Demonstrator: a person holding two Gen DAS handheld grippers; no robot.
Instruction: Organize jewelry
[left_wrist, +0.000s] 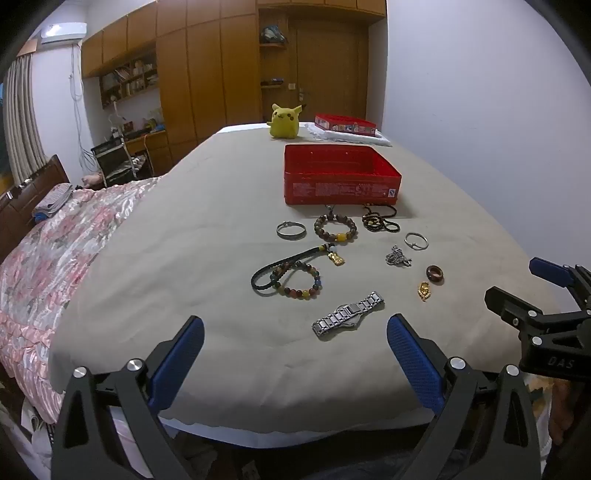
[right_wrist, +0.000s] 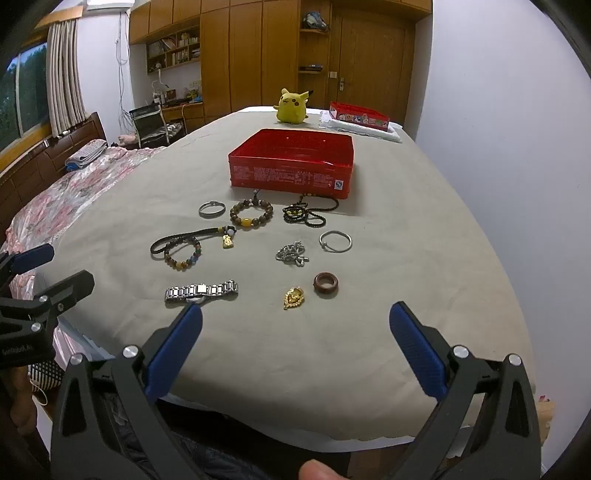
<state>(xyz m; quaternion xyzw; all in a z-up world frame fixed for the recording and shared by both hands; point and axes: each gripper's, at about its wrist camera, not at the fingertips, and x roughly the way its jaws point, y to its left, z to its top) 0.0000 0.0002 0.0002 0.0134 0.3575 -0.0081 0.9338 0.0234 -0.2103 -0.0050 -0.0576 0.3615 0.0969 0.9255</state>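
On the wide surface covered with a grey-beige cloth (right_wrist: 388, 229), many jewelry pieces lie spread out in front of an open red rectangular tin box (right_wrist: 291, 164); whether this surface is a bed or a counter I cannot tell. Just before the box, from left to right, there are a thin silver metal bangle (right_wrist: 211, 209), a brown wooden bead bracelet with one yellow bead (right_wrist: 251, 215) and a tangled black cord necklace with small dark beads (right_wrist: 306, 214). Nearer to the camera lie a black braided cord with a gold pendant (right_wrist: 192, 240), partly overlapping a bracelet of mixed coloured stone beads (right_wrist: 183, 254), then a small heap of silver chain (right_wrist: 292, 254) and a second thin silver bangle (right_wrist: 335, 241). Closest to the fingers are a silver metal link watch (right_wrist: 201, 291), a small gold pendant (right_wrist: 294, 297) and a thick brown wooden ring (right_wrist: 326, 284). All pieces are outside the box.

The right gripper (right_wrist: 295, 325) is above the near edge, its blue fingers (right_wrist: 173, 350) spread wide with nothing between them. The left gripper (left_wrist: 295, 332) is the same, wide and empty, and the watch is just ahead of it. Far behind the box sits a yellow plush toy (right_wrist: 292, 106), and near it a second red box (right_wrist: 359, 119) rests on a white folded cloth (right_wrist: 391, 134).
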